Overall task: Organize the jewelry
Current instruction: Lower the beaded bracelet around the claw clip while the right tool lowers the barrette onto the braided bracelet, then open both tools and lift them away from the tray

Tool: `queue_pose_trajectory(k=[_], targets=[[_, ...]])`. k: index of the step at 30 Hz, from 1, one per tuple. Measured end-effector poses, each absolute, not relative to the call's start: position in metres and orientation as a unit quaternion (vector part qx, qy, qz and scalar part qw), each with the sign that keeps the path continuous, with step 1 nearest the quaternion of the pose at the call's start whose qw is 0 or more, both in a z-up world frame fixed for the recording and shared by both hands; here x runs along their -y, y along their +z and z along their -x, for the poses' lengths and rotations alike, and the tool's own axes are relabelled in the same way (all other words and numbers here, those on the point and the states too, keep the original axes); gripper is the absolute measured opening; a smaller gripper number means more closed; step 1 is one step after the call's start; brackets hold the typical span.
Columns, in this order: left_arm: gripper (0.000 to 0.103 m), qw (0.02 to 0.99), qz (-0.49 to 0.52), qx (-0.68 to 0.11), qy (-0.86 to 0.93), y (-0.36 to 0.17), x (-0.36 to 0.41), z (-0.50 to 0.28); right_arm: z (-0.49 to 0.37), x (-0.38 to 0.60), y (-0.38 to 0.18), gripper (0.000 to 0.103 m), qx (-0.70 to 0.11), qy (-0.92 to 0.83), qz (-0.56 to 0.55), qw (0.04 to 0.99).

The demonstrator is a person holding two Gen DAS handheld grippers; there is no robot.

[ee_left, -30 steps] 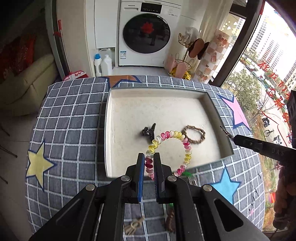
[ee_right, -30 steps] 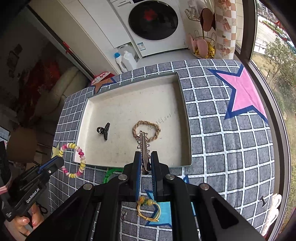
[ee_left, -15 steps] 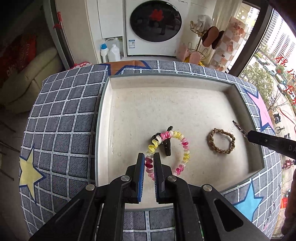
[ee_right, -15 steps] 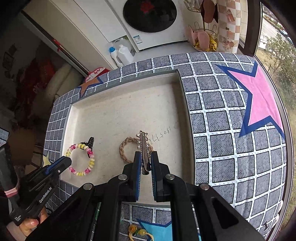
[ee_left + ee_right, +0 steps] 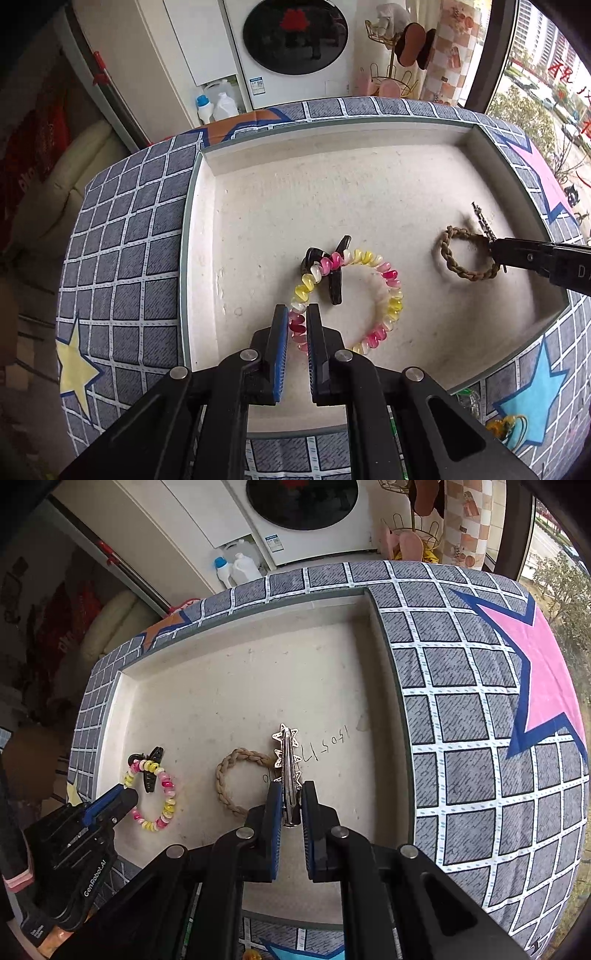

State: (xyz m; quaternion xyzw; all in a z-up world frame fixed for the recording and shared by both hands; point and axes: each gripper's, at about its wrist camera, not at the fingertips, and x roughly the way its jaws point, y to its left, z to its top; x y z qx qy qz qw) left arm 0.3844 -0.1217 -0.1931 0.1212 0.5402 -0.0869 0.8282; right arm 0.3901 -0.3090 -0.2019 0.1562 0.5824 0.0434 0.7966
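Grey checked cloth with coloured stars covers the desk point(image 5: 480, 716). A shallow cream tray point(image 5: 192, 266) sits on it, below and ahead of both sets of fingers.

Left gripper point(image 5: 297, 332): fingers closed on the near arc of a pink, yellow and white coil bracelet point(image 5: 388, 295). The loop extends ahead and to the right of the fingers, low over the tray floor; contact with the floor cannot be confirmed. Its far arc overlaps a black claw clip point(image 5: 334, 273) lying in the tray.

Right gripper point(image 5: 290, 805): fingers closed on the lower end of a silver star hair clip point(image 5: 286, 753). The clip's long axis runs straight ahead along the fingers, tip forward, crossing the right edge of a braided tan ring point(image 5: 236, 782) resting on the tray floor.

Assessment: both held items are already over the tray, so release appears to be the step in hand. The hair clip lies over the ring and the bracelet over the claw clip; either item, if dropped here, would likely land overlapping its neighbour.
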Motion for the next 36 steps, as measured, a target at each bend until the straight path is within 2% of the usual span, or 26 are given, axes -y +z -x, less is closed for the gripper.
queue_pose_trajectory(k=[5, 7, 9, 11, 20, 21, 22, 23, 24, 32, 34, 36], targets=[[0.022, 0.829, -0.121, -0.539, -0.082, -0.191, 0.122, -0.382, -0.389, 0.307, -0.205, 0.013, -0.587, 0.047, -0.154, 0.793], [0.022, 0.83, -0.117, -0.539, -0.081, -0.189, 0.122, -0.382, -0.388, 0.307, -0.207, 0.02, -0.59, 0.047, -0.156, 0.791], [0.022, 0.831, -0.11, -0.539, -0.082, -0.187, 0.122, -0.382, -0.387, 0.307, -0.206, 0.045, -0.586, 0.053, -0.163, 0.792], [0.022, 0.833, -0.106, -0.537, -0.084, -0.183, 0.122, -0.381, -0.385, 0.307, -0.202, 0.053, -0.58, 0.059, -0.166, 0.795], [0.022, 0.842, -0.098, -0.522, -0.095, -0.17, 0.126, -0.375, -0.375, 0.317, -0.172, 0.053, -0.548, 0.052, -0.199, 0.811], [0.025, 0.842, -0.094, -0.522, -0.095, -0.169, 0.125, -0.375, -0.373, 0.318, -0.17, 0.053, -0.545, 0.052, -0.202, 0.812], [0.065, 0.843, -0.088, -0.523, -0.094, -0.167, 0.123, -0.375, -0.371, 0.318, -0.167, 0.053, -0.543, 0.053, -0.204, 0.813], [0.097, 0.842, -0.083, -0.525, -0.09, -0.166, 0.122, -0.376, -0.369, 0.318, -0.165, 0.053, -0.542, 0.054, -0.206, 0.813], [0.103, 0.849, -0.077, -0.517, -0.081, -0.162, 0.12, -0.375, -0.367, 0.318, -0.162, 0.053, -0.54, 0.054, -0.208, 0.814], [0.103, 0.869, -0.073, -0.482, -0.086, -0.134, 0.114, -0.364, -0.351, 0.314, -0.148, 0.055, -0.53, 0.056, -0.217, 0.818], [0.103, 0.871, -0.073, -0.479, -0.086, -0.129, 0.108, -0.359, -0.346, 0.313, -0.146, 0.059, -0.529, 0.058, -0.218, 0.818], [0.103, 0.871, -0.072, -0.478, -0.085, -0.125, 0.104, -0.353, -0.342, 0.312, -0.143, 0.073, -0.526, 0.059, -0.219, 0.82]])
